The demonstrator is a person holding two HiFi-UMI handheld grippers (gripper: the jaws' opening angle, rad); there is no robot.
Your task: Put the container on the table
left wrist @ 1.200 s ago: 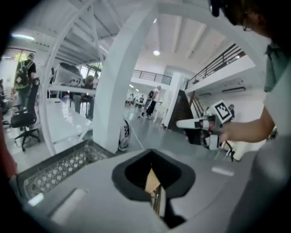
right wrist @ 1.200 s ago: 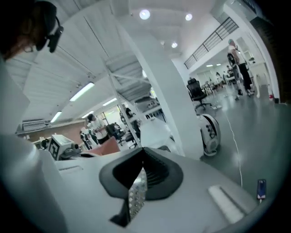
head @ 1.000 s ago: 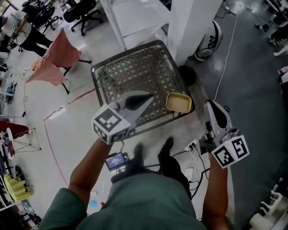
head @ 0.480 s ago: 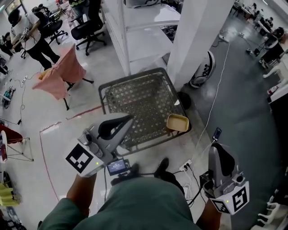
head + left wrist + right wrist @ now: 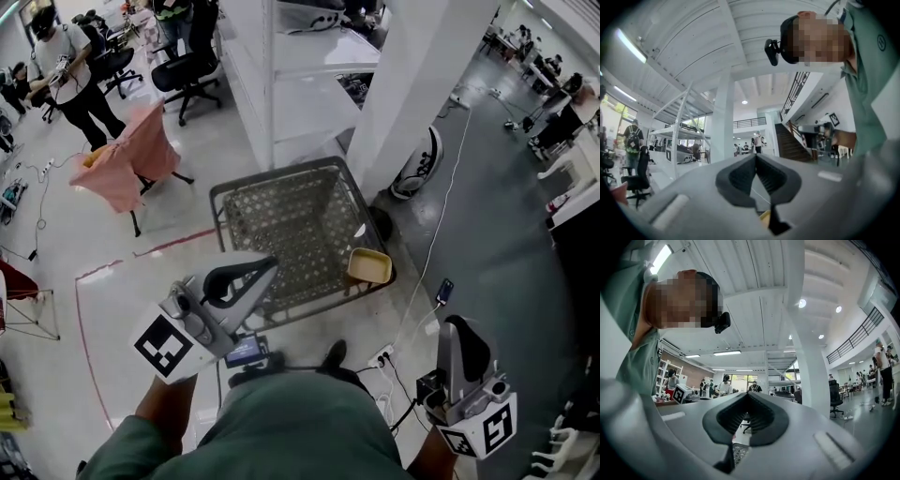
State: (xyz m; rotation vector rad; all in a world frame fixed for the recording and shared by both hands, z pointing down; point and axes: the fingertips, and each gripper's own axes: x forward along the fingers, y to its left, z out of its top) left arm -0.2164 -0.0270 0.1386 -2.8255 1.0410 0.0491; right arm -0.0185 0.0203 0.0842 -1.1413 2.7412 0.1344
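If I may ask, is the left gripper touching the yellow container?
Apart. The head view shows the left gripper clear of the yellow container, with basket mesh visible between them.

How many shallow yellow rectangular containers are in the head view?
1. The shallow yellow rectangular container sits at the near right corner of the grey wire-mesh basket. The left gripper covers part of that basket, so another may be hidden.

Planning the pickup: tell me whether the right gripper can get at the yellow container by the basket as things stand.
Probably, but not yet. The yellow container lies uncovered at a corner of the wire basket. The right gripper, shut and empty, hangs high and must lower and open.
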